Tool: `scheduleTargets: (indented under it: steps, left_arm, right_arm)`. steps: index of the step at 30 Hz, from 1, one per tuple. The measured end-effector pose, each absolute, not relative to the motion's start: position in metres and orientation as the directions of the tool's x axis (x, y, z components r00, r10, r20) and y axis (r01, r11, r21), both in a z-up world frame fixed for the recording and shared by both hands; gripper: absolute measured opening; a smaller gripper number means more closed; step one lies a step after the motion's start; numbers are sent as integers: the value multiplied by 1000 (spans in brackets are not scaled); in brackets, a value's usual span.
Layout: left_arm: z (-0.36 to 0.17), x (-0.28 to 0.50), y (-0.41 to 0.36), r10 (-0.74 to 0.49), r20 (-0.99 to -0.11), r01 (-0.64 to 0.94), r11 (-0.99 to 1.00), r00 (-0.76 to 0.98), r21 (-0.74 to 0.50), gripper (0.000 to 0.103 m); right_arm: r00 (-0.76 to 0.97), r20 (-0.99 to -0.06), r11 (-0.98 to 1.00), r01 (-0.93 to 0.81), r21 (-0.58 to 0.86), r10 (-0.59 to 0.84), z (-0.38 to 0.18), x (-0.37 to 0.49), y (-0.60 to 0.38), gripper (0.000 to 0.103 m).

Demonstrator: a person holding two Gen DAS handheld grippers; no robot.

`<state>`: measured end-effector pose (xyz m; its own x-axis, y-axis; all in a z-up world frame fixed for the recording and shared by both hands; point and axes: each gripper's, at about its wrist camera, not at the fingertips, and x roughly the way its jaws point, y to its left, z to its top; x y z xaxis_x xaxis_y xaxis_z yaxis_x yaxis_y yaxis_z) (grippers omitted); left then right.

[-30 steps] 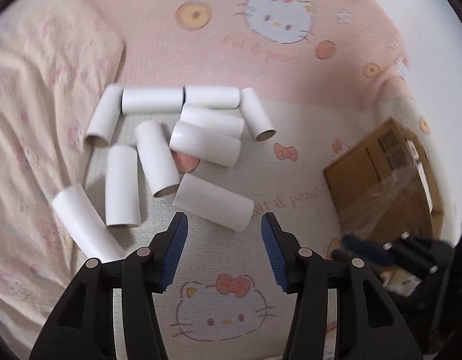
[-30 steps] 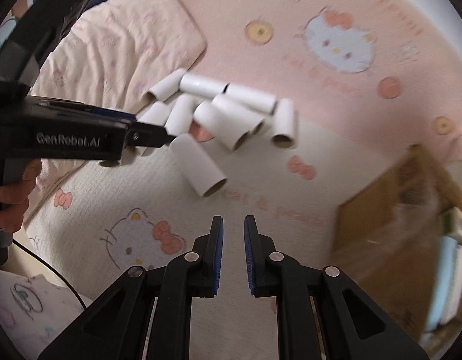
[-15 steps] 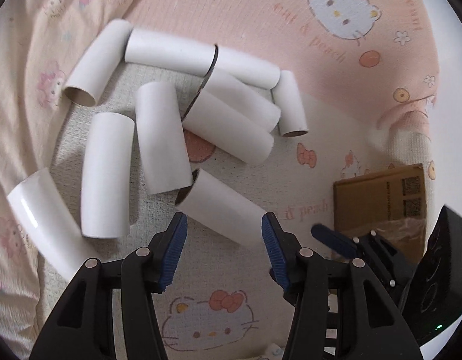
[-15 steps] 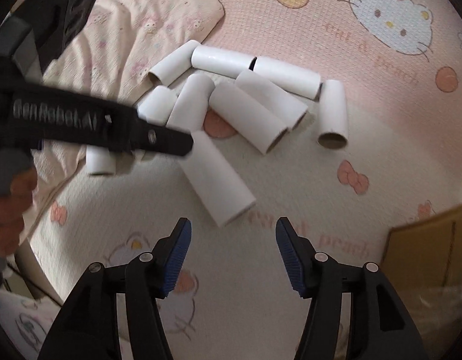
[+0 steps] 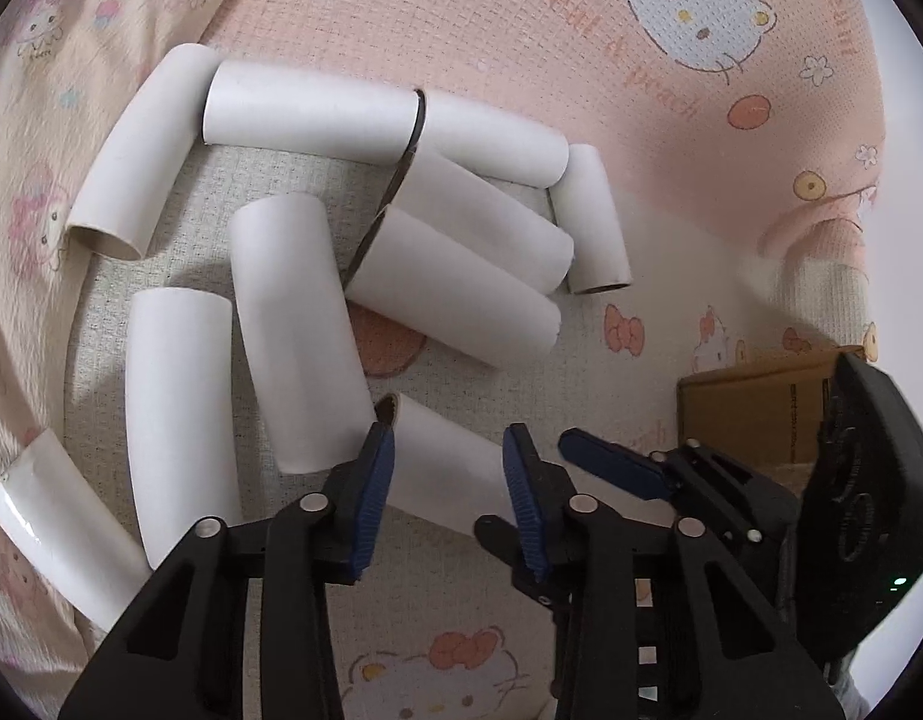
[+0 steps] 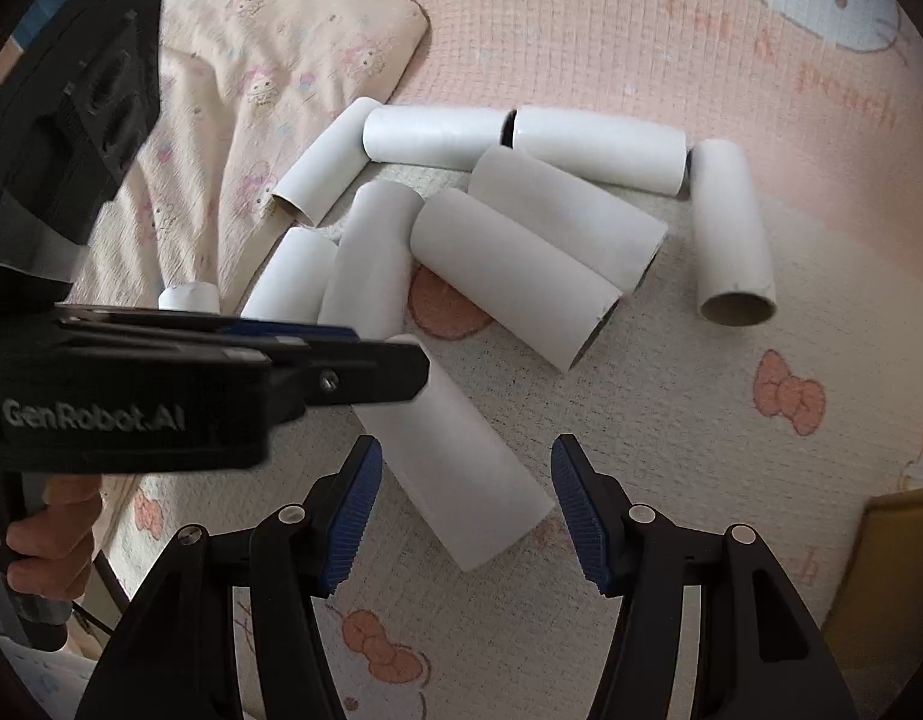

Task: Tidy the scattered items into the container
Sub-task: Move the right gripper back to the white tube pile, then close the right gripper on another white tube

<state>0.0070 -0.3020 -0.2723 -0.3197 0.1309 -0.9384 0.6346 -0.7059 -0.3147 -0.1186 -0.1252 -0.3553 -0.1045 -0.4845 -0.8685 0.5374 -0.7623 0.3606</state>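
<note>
Left gripper has narrowed around nearest tube, lower centre; right gripper now spread; pickup imminent.

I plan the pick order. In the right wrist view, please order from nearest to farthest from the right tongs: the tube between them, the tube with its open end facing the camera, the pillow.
1. Tube between the right tongs, lower centre.
2. Open-ended tube: right side.
3. Pillow: upper left.
</note>
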Motion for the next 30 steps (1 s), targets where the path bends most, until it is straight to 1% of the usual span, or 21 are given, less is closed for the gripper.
scheduleTargets:
  steps: [4,6,8,10,15,17,22,26,30]
  left_arm:
    - [-275,4,-300,167,-937,622,-711,-305,-329,39]
    - [-277,2,-296,195,-934,609,-715,-299,-344,39]
    - [-279,0,-289,197,-936,593,-731,-292,-339,39]
    - [-280,-4,-282,197,-936,576,-746,-290,-335,39]
    - [-280,-13,-270,173,-945,579,-754,-278,-309,39]
    - [-278,-14,-267,162,-948,587,-753,-273,-298,40]
    - [-282,-13,-265,187,-946,601,-735,-265,-313,41]
    - [-281,-8,-263,161,-957,610,-741,-241,-279,41]
    - [-277,6,-268,136,-961,660,-703,-240,-264,41]
  right_arm:
    - [-70,-868,-750,540,382,-492,-364,-120,-124,56]
    - [-45,-866,-738,546,396,-497,-366,-118,-124,53]
    - [-26,-871,-734,551,397,-490,-369,-115,-122,37]
    - [4,-871,-732,541,415,-491,-372,-112,-117,35]
    - [25,-875,-762,479,435,-484,-374,-103,-100,31]
    - [34,-877,-787,426,447,-480,-376,-100,-91,31]
    - [51,-867,-832,258,491,-495,-384,-94,-69,31]
    - [49,-865,-827,268,494,-500,-385,-91,-73,31]
    - [38,-883,-832,317,454,-467,-379,-93,-85,31]
